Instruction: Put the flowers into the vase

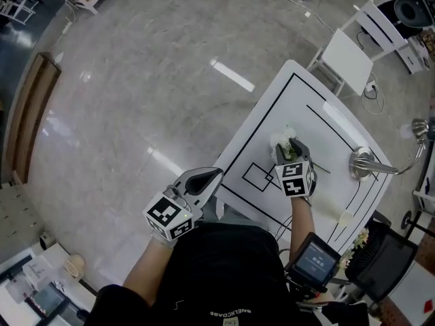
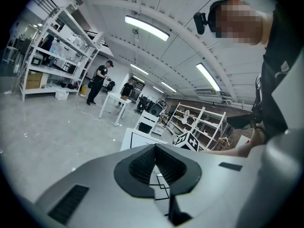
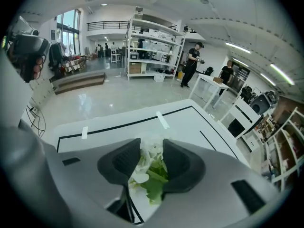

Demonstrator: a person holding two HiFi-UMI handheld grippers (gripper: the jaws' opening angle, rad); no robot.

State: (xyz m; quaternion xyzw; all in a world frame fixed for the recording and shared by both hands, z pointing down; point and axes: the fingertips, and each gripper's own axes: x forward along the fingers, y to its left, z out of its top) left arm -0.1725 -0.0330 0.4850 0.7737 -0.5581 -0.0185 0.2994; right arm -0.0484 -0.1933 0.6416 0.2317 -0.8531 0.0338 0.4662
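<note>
A white flower [image 1: 282,139] with green leaves lies on the white table [image 1: 292,100], its thin stem trailing to the right. My right gripper [image 1: 287,148] points down onto it. In the right gripper view the blossoms and leaves [image 3: 151,167] fill the gap of the right gripper [image 3: 152,148], and both pads touch them. My left gripper [image 1: 216,173] hovers by the table's near left edge with its tips together and nothing in them. The left gripper view shows the left gripper [image 2: 155,146] level with the table's black lines beyond it. A silver metal vessel [image 1: 363,163] with a long curved arm stands at the table's right.
A small pale object [image 1: 345,217] lies near the table's right front edge. More flowers [image 1: 359,240] show just off that corner, beside a screen device [image 1: 314,257] at the person's waist. A white chair [image 1: 346,53] stands behind the table. Grey polished floor stretches to the left.
</note>
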